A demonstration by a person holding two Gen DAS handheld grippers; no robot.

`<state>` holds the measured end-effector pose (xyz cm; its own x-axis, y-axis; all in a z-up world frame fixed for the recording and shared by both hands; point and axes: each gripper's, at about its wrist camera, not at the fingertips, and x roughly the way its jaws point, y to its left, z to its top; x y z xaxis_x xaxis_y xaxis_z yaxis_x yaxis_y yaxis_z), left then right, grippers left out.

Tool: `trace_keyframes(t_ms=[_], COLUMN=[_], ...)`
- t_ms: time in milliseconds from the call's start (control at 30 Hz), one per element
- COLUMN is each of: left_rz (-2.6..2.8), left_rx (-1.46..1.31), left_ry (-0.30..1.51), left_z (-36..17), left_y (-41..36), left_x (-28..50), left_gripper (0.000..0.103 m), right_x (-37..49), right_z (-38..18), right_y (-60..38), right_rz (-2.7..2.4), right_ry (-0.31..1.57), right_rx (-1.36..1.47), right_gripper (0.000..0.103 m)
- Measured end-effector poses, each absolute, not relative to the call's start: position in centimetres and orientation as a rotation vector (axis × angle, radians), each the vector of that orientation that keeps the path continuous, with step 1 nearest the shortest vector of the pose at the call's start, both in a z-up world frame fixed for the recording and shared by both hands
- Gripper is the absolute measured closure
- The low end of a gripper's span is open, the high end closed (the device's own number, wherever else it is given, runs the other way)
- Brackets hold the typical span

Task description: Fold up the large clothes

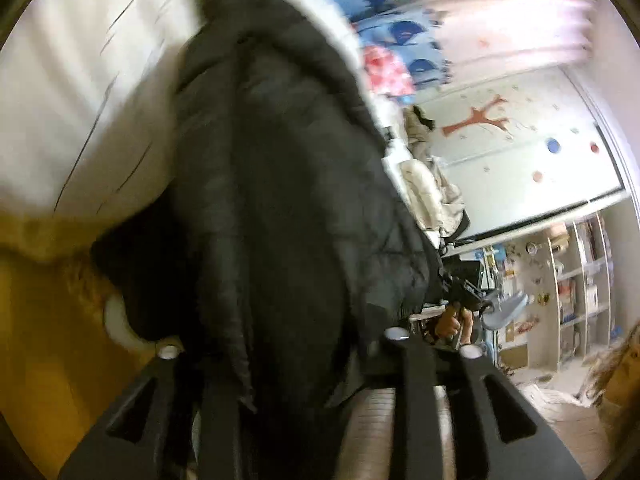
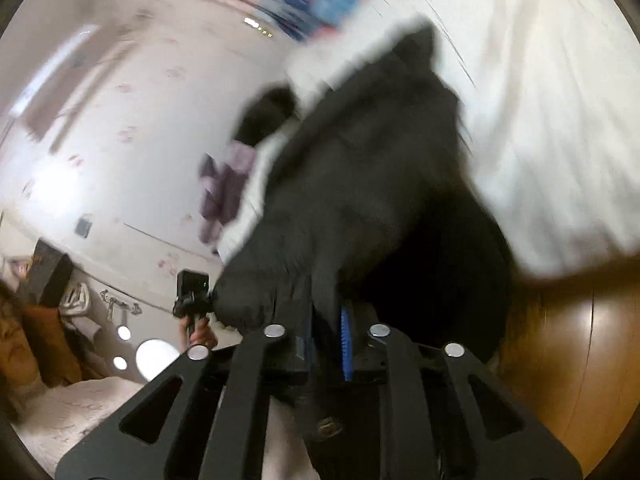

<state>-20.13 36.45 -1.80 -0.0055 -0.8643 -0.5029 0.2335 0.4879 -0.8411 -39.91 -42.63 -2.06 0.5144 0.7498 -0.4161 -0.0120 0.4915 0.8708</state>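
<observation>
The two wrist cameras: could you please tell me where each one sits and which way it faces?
Left wrist: sits on the left gripper, looking along its fingers at the black coat on the white bed; the right hand shows.
Right wrist: sits on the right gripper, facing the coat from the opposite side; the left hand shows.
Shared: coat, bed; each sees the other's hand.

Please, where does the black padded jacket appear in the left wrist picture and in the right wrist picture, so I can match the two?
Left wrist view: the black jacket fills the centre, from the top down into the jaws.
Right wrist view: the black jacket runs from upper right of centre down into the jaws.
Shared landmark: the white bedsheet under it, left of the jacket in the left view and right of it in the right view.
</observation>
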Motion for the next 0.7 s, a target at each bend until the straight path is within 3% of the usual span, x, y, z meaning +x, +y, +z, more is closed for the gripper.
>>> trace_keyframes(t_ms=[67, 133, 300, 333, 367, 400, 467, 567, 700], left_rz=[-0.948, -0.924, -0.904, -0.892, -0.89, -0.891, -0.889, -0.898, -0.986], left_rx=[-0.687, -0.695, -0.676, -0.679, -0.687, -0.687, -0.662, -0.644, -0.664], left_ry=[1.29, 1.292, 1.229, 1.199, 1.183, 1.187, 1.172, 1.121, 1.011], left_z=[-3.0, -3.4, -2.2, -1.8, -1.7, -1.7, -1.3, 0.3, 3.1], left_y=[37.2, 37.2, 36.6, 36.7, 36.6, 36.5, 36.1, 35.8, 35.9], left_x=[-19.9, -19.8, -19.3, -19.3, -19.3, -19.1, -19.2, -19.8, -20.3], left_gripper=[0.046, 0.032, 0.028, 0.034, 0.051, 0.06, 0.078, 0.087, 0.09], right_x=[-40.2, -40.3, -39.5, -39.5, -39.3, -39.3, -38.8, -38.4, -38.9], right_z=[-3.8, -4.3, -3.5, -3.4, -3.3, -3.7, -4.2, -3.7, 0.0], right_y=[-42.9, -42.6, -41.1, -40.7, -40.2, -39.6, -37.9, -36.6, -37.6], right_rz=[0.545, 0.563, 0.592, 0.602, 0.611, 0.618, 0.621, 0.65, 0.712], right_ry=[0.961, 0.959, 0.93, 0.912, 0.898, 0.896, 0.915, 0.85, 0.635], right_rx=[0.999, 1.018, 1.004, 1.007, 1.003, 0.999, 0.972, 0.97, 0.989], right_gripper=[0.062, 0.055, 0.054, 0.054, 0.055, 0.058, 0.086, 0.094, 0.095])
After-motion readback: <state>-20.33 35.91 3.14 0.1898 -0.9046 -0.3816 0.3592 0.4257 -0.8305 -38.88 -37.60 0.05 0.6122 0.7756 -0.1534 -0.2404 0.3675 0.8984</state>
